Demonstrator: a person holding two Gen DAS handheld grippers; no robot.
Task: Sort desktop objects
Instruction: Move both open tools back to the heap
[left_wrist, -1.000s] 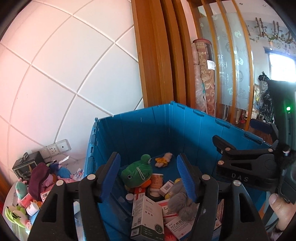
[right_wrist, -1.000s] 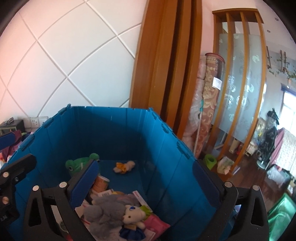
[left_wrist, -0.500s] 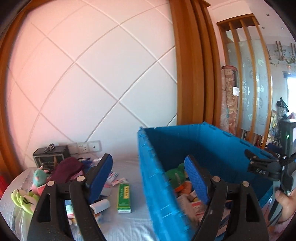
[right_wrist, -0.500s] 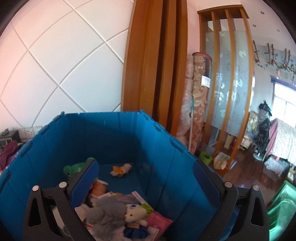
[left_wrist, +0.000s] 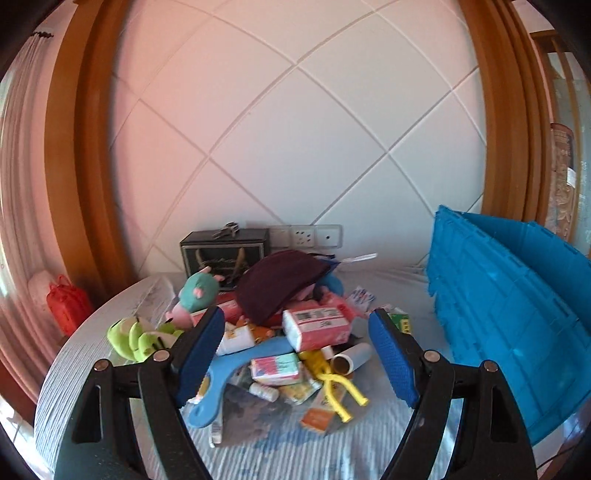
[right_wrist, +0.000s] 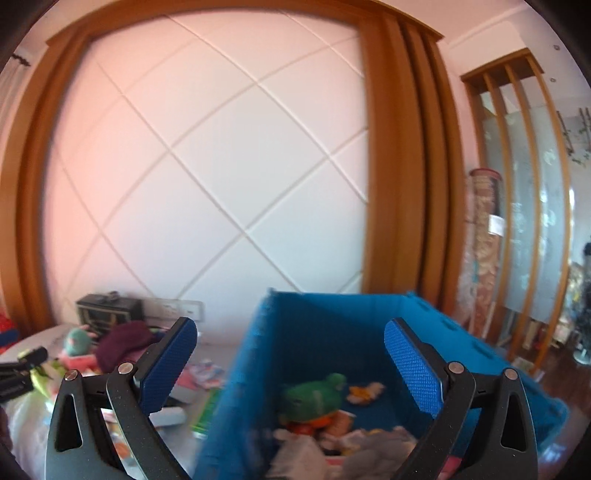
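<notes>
In the left wrist view, the left hand-held gripper (left_wrist: 295, 354) is seen with its blue pads spread wide and nothing gripped between them. Just beyond the pads, a heap of small objects is spread on the striped cloth of the table (left_wrist: 74, 354): a yellow clip-like item (left_wrist: 334, 384), a blue plastic piece (left_wrist: 236, 369), a white roll (left_wrist: 351, 360) and a pink-and-white packet (left_wrist: 317, 326). Farther back, a lime-green plush (left_wrist: 135, 338), a teal plush (left_wrist: 199, 291) and a dark maroon pouch (left_wrist: 284, 280) are piled, with a black box (left_wrist: 223, 251) standing against the wall. The blue bin (left_wrist: 509, 314) is placed to the right of the heap.

In the blurred right wrist view, the right hand-held gripper (right_wrist: 290, 363) is likewise held wide apart and empty. Past it, the blue bin (right_wrist: 332, 314) is seen from above, with a green frog plush (right_wrist: 312, 397) and a small orange-and-white toy (right_wrist: 365, 391) lying inside.
</notes>
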